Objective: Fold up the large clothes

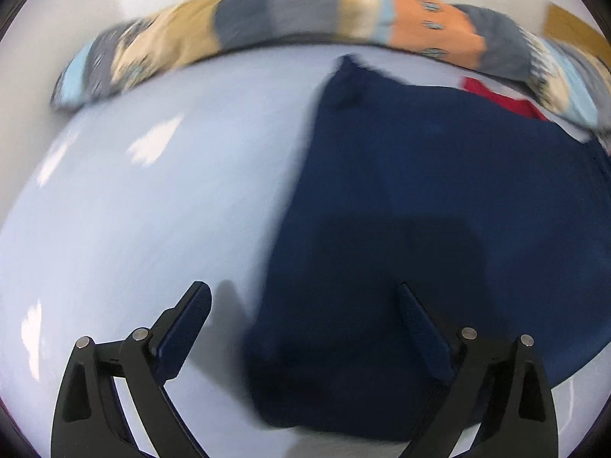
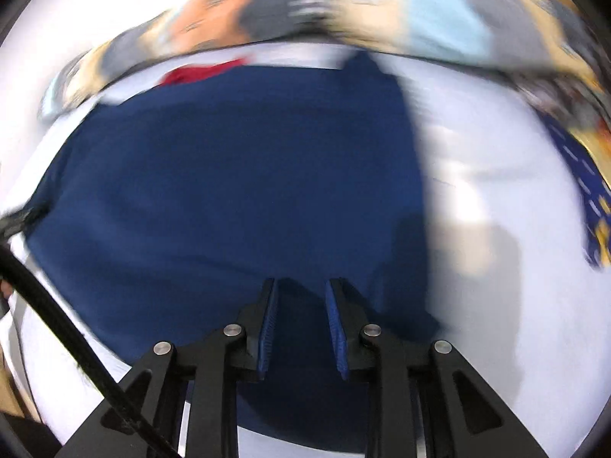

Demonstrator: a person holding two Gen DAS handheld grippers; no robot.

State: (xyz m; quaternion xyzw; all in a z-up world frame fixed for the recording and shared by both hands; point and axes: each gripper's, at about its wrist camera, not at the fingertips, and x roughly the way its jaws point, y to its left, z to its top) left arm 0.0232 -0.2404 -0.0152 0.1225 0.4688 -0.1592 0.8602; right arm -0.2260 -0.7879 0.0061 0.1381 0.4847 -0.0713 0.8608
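Note:
A large navy garment (image 1: 439, 191) lies flat on a pale blue-white tabletop (image 1: 133, 210). My left gripper (image 1: 301, 290) hangs open and wide over the garment's near left edge, one finger above bare table and the other above the cloth, with nothing gripped. In the right wrist view the navy garment (image 2: 229, 171) fills the middle. My right gripper (image 2: 303, 282) is at its near right part, the blue pads (image 2: 267, 324) drawn close together with a ridge of navy cloth pinched between them. Both views are blurred.
A patchwork cloth (image 1: 305, 11) in grey, tan, orange and light blue runs along the table's far edge, also seen as patchwork cloth (image 2: 439, 19). A red item (image 1: 504, 99) lies just beyond the garment. A black cable (image 2: 57, 324) crosses the lower left. A blue-and-yellow patterned fabric (image 2: 588, 191) lies at the right.

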